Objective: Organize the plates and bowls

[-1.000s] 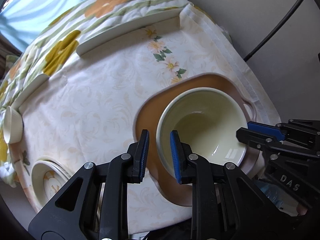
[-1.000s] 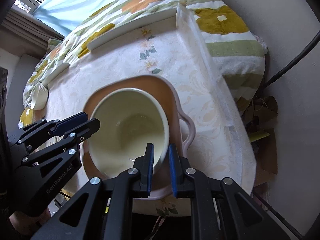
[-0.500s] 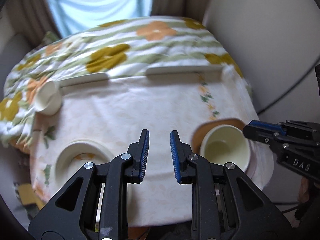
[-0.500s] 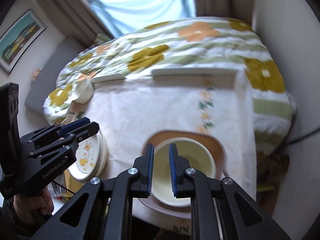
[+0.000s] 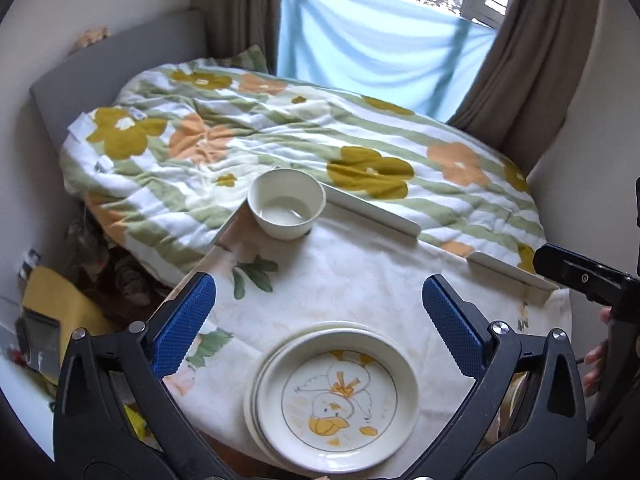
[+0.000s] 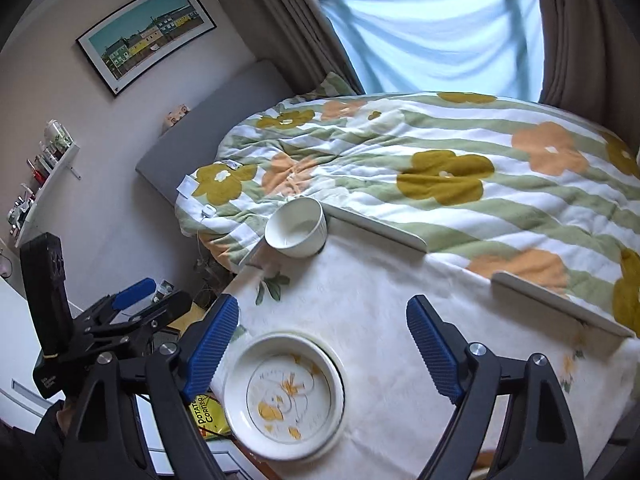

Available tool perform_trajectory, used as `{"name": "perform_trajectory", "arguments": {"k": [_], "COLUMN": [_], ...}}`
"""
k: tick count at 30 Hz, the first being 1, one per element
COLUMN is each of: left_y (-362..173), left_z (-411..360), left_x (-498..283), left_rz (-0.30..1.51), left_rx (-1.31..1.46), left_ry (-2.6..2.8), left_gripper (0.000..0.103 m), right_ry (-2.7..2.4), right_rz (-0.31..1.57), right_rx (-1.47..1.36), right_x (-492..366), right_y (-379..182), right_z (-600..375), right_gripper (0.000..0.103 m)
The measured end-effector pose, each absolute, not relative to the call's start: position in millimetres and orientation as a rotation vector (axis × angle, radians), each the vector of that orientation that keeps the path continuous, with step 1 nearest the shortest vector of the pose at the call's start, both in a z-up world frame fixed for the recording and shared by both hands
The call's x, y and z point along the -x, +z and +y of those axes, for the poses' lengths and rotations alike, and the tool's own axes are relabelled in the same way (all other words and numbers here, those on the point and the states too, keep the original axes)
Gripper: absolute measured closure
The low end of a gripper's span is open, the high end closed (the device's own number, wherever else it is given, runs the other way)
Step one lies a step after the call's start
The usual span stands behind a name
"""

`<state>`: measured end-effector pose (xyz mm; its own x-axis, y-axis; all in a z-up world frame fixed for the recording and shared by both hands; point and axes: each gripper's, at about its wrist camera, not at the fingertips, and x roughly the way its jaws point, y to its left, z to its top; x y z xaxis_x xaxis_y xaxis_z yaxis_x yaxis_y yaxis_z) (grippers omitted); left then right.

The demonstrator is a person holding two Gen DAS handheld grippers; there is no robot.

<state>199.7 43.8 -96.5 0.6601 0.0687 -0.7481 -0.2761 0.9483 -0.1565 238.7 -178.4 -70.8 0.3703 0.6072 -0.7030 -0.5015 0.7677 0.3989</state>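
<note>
Left wrist | my left gripper (image 5: 318,326) and right gripper (image 6: 322,350) now spread wide, empty | swung from the cream bowl to above round white duck-print plate stack (image 5: 332,394); small white ceramic bowl (image 5: 286,203) beyond it | plates next.

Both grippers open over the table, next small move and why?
Probably lower the left gripper toward the near rim of the duck plate stack: its jaws are wide open and empty, straddling the stack. The right gripper is open too; the small white bowl sits alone at the far corner.

Clothed table (image 5: 360,276): plates (image 5: 336,396), bowl (image 5: 286,204).
</note>
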Motion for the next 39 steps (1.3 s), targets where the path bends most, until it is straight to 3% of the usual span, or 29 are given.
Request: {"name": "perform_trajectory", "arguments": {"k": [11,13,15,19,20,21,23,27,29,31,32,39], "left_y": [-183.4,-207.5,-228.7,-258.1,-262.1,-267.6,-272.7,-284.0,-283.9,-282.4,-281.0,-270.9], "left_z": [149.8,158.1,164.0,168.3,172.7,173.8,178.1,179.8,178.8,177.4,176.1,170.0], "left_x": [-285.6,-302.6,-317.7,-343.9,-348.1,-352.7,-359.0,-369.3,-370.1,-371.7,-370.9,-367.2], "left_rz": [0.899,0.933,0.960,1.005,1.010,1.014,1.024,1.050,1.046,1.047,1.046,1.030], "left_rx": [0.627,0.647,0.686,0.702,0.708,0.716,0.719,0.707,0.695,0.672,0.665,0.606], "left_ry": [0.208,0.212,0.194,0.175,0.172,0.164,0.159,0.150,0.148,0.155,0.157,0.163], "left_gripper": [0.001,0.006,0.020,0.031,0.039,0.046,0.055,0.076,0.078,0.078,0.078,0.079], "right_ry": [0.684,0.680,0.684,0.681,0.679,0.684,0.689,0.684,0.686,0.680,0.678,0.682], "right_rz": [1.135,1.156,1.211,1.278,1.287,1.296,1.319,1.350,1.360,1.364,1.365,1.353], "right_rx": [-0.055,-0.042,-0.042,-0.079,-0.084,-0.092,-0.101,-0.105,-0.111,-0.111,-0.111,-0.129], "right_x": [-353.6,-366.5,-380.3,-402.9,-406.7,-410.1,-416.0,-420.9,-422.2,-423.0,-422.9,-418.6], "right_y": [-134.3,-151.5,-173.2,-207.7,-213.3,-218.9,-228.8,-243.9,-249.2,-253.5,-255.1,-254.2], "right_z": [-68.4,-52.9,-39.9,-24.2,-21.6,-18.2,-9.8,-1.2,0.6,1.9,1.4,-0.3], "right_gripper": [0.019,0.019,0.019,0.020,0.021,0.023,0.040,0.053,0.069,0.075,0.083,0.085]}}
